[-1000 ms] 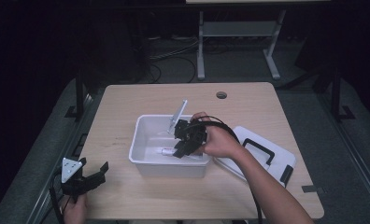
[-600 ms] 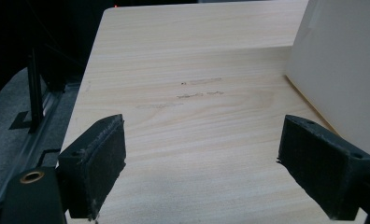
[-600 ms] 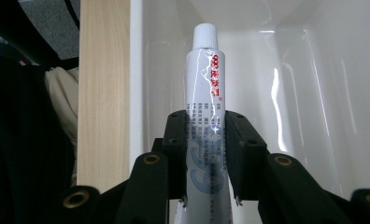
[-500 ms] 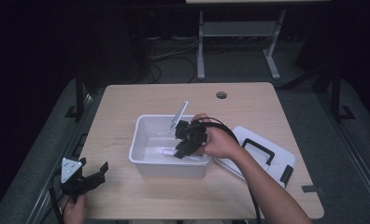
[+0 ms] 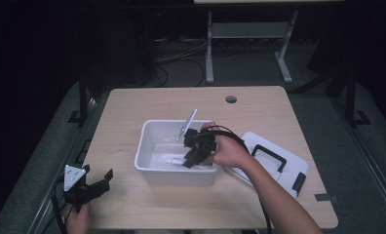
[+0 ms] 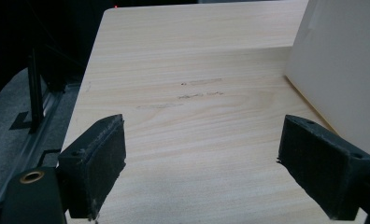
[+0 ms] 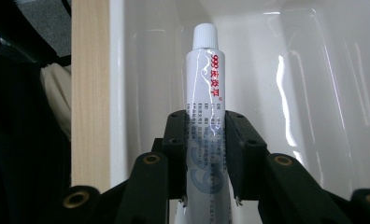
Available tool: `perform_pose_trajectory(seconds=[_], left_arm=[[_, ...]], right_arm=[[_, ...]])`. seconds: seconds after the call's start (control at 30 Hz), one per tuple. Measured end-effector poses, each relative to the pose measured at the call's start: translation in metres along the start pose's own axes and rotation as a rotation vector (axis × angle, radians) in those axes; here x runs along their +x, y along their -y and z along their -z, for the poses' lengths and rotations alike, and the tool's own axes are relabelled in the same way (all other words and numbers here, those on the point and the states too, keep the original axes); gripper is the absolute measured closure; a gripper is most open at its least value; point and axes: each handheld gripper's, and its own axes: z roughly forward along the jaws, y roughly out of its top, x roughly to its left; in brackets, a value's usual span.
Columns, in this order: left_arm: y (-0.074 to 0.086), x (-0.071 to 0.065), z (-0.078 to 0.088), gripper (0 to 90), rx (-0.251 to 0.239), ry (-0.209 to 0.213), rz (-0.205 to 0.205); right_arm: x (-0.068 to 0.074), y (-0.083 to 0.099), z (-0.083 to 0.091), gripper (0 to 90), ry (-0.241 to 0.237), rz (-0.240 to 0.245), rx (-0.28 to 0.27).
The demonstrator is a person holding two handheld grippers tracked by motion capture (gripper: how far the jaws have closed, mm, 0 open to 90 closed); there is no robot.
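You are working at one wooden table (image 5: 147, 105), and everything here is placed against the one white bin (image 5: 149, 146) sitting near its middle. One white lid (image 5: 288, 168) with a black handle is lying flat just to the right of the bin, its near corner passing behind your right forearm. One thin white flat piece (image 5: 188, 123) is leaning tilted over the bin's far rim. You are holding two grippers, one in each hand.

Your right gripper (image 5: 191, 155) is reaching into the bin from its right side, and its jaws are clamping one white tube (image 7: 204, 98) between the pads. In the right gripper view the tube is running straight out from between the jaws, its ribbed white cap pointing toward the bin's inner wall, with red and dark print along its side. In the high view the tube (image 5: 174, 159) is lying low inside the bin, close to the near wall; whether it is touching the floor of the bin cannot be told.

Your left gripper (image 5: 96, 183) is resting well to the left of the bin, near the table's front left corner. Its jaws are standing wide apart with nothing but bare wood between them, and the bin's outer wall (image 6: 342, 70) is rising just beside the right-hand jaw in the left gripper view.
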Motion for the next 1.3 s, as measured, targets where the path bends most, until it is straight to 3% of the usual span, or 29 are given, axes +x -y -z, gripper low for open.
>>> perform_pose_trajectory(seconds=[1.3], left_arm=[[0.000, 0.000, 0.000, 14.0, -0.002, 0.000, 0.000]], right_arm=[[-0.011, 0.012, -0.011, 69.6, -0.027, -0.074, 0.001]])
